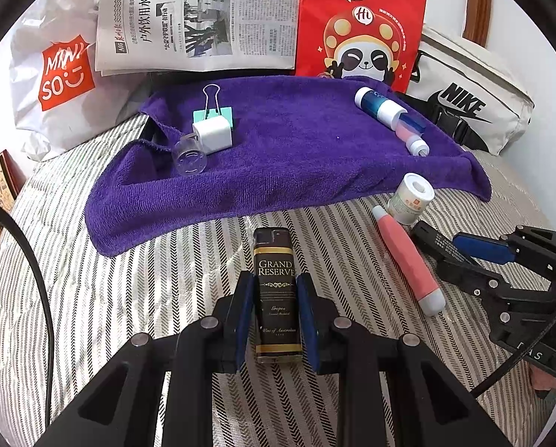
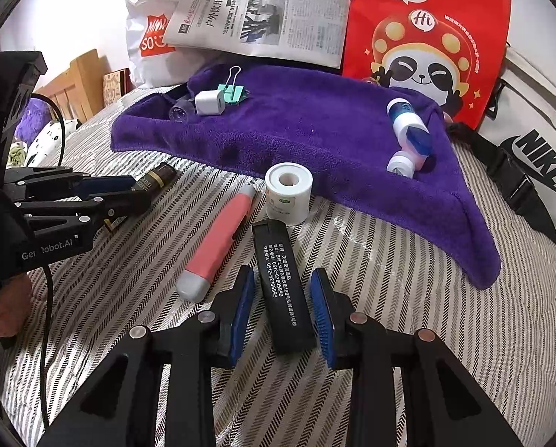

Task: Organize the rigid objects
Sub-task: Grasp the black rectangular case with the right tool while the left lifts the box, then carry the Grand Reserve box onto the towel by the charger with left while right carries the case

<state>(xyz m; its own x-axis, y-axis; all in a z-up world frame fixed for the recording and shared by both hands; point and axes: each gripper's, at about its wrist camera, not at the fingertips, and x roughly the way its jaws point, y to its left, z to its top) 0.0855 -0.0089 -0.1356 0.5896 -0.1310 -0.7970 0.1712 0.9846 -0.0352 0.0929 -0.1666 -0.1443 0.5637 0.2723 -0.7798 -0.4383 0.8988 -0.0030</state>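
Left gripper (image 1: 276, 311): nearest the lens in the left wrist view, at 6 o'clock; its blue pads press both long sides of a black lighter, so it is clamped on it.
Grand Reserve lighter (image 1: 276, 290): black with gold lettering, lying lengthwise between the left jaws on the striped bedspread (image 1: 158, 298), cap end toward 12 o'clock.
Right gripper (image 2: 282, 311): at 6 o'clock in the right wrist view; the jaws straddle a second black lighter, with a narrow gap visible on each side, so the pads do not press it.
Black lighter (image 2: 283, 290): printed with white Chinese text and a phone number, lying on the bedspread between the right jaws, tilted slightly toward 11 o'clock.
Pink pen-shaped tube (image 2: 218, 238): grey cap, lying at 10 o'clock from the black lighter, just beside it.
White tape roll (image 2: 288, 193): standing on end at 12 o'clock from the black lighter, near the towel's front edge.
Purple towel (image 1: 278, 156): spread farther back; its near edge hangs close to the Grand Reserve lighter's cap.
White charger plug (image 1: 212, 134): on the towel at 10 o'clock, touching a mint binder clip (image 1: 213, 111) behind it, with a clear round cap (image 1: 190, 156) in front.
Blue and white bottle (image 1: 389, 115): lying on the towel at 2 o'clock.
Backdrop: Miniso bag (image 1: 62, 74), newspaper (image 1: 199, 18), red panda bag (image 1: 359, 26) and Nike bag (image 1: 467, 100), left to right.
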